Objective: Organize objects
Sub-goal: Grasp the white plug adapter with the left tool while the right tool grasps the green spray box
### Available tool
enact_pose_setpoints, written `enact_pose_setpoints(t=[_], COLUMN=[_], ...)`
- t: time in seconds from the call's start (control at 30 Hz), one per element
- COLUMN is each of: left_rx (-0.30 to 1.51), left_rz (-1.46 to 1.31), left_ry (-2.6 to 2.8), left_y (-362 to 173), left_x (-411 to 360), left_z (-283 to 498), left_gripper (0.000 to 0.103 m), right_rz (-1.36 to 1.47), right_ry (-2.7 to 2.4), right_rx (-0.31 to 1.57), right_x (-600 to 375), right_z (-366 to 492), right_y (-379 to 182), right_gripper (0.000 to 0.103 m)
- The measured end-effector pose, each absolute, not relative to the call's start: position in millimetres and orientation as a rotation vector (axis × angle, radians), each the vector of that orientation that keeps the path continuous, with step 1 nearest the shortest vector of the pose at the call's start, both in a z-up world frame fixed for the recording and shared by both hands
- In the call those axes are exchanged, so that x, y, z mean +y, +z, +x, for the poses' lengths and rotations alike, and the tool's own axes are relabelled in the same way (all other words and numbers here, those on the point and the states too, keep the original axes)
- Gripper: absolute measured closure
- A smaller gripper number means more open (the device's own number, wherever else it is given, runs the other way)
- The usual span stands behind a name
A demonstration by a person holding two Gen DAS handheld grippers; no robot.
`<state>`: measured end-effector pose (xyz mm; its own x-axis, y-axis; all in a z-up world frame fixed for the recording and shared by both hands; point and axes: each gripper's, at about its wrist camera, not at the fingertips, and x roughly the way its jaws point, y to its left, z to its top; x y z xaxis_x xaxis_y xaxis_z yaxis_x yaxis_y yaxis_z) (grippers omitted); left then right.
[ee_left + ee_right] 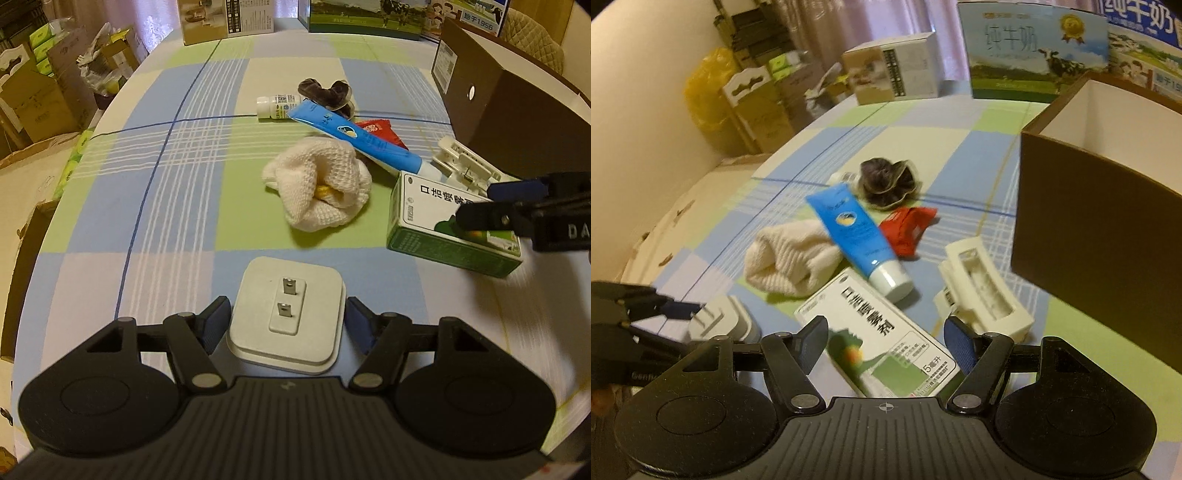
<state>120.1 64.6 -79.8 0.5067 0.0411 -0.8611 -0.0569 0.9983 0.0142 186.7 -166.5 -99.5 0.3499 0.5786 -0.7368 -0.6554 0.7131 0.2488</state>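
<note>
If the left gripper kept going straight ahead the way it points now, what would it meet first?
The left gripper already straddles the white square plug adapter, jaws open; that comes first. Beyond it, probably the cream waffle-knit cloth.

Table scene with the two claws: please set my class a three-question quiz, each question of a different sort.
1. True or false: the left claw has its pads either side of the white plug adapter.
2. Multiple choice: the blue tube rests partly on which item? A) the brown box B) the cream cloth C) the dark scrunchie
3. Fill the gap: the right claw is open over the green and white ____ box.

Key
1. True.
2. B, the cream cloth. The brown box stands apart on the right, and the dark scrunchie lies behind the tube.
3. Medicine: the medicine box lies between its pads.
</note>
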Motion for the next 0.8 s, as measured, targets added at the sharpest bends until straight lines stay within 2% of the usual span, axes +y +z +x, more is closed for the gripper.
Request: enact_pose_setpoints(t=[0.27,0.53,0.57,0.6,0.63,0.8], left_rx=[1.035,1.032,1.030,1.028,1.028,1.026], left_rz=[-0.035,-0.039,-0.040,-0.040,-0.039,-0.033], left_ry=[0.054,0.051,0.051,0.051,0.050,0.054], left_y=[-81.1,-84.1,-84.2,-84.3,-84.4,-84.5], left_x=[66.8,67.0,67.1,67.4,67.4,66.3], left_z=[119.9,122.2,122.5,122.6,122.7,122.7], left_gripper=[0.039,0.040,0.040,0.040,0.040,0.041], right_rz=[-0.293,-0.385,-0.398,-0.407,-0.423,-0.417], right_ry=[0.864,0.819,0.810,0.807,0.801,0.791], right_rx=[0.905,0.899,0.905,0.905,0.902,0.903], right_x=[-145.8,-115.2,-112.6,-110.9,-110.2,-117.7], right_z=[144.6,153.1,153.5,153.6,152.6,144.7], right_y=[-96.7,-108.6,-111.7,-114.2,-116.4,-115.2], right_gripper=[0.036,0.036,0.037,0.047,0.049,0.051])
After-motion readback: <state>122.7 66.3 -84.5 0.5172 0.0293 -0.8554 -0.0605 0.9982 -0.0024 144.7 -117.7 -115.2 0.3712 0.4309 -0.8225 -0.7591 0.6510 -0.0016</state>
